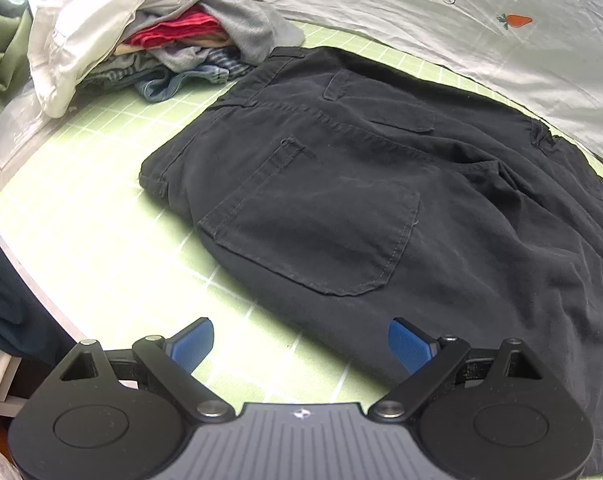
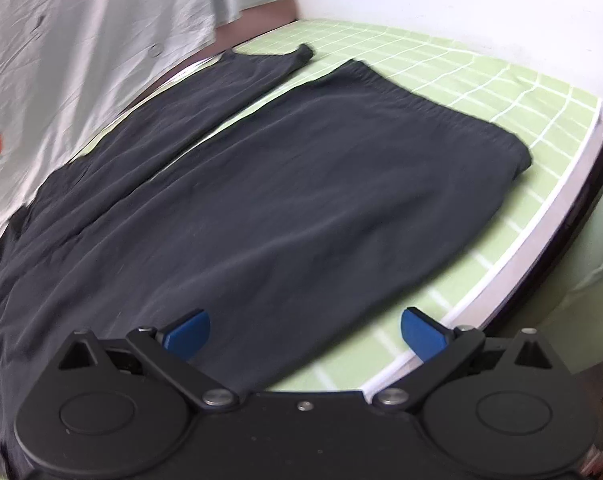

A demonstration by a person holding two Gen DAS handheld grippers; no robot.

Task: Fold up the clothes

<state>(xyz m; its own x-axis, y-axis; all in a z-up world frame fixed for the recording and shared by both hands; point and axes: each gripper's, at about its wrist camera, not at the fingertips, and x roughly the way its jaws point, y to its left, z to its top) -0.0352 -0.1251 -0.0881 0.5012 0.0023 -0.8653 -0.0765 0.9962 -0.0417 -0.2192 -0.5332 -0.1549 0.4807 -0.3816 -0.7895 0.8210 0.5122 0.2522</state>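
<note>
A pair of black trousers lies flat, back pockets up, on a green checked table cover. In the left wrist view I see the waistband and seat. The right wrist view shows the two legs of the trousers spread apart, cuffs at the far end. My left gripper hovers open just short of the trousers' near edge, nothing between its blue pads. My right gripper is open too, above the near leg's edge, empty.
A pile of mixed clothes sits at the far left, under a white garment. A white sheet with a carrot print hangs behind. The table's right edge runs close to the near cuff.
</note>
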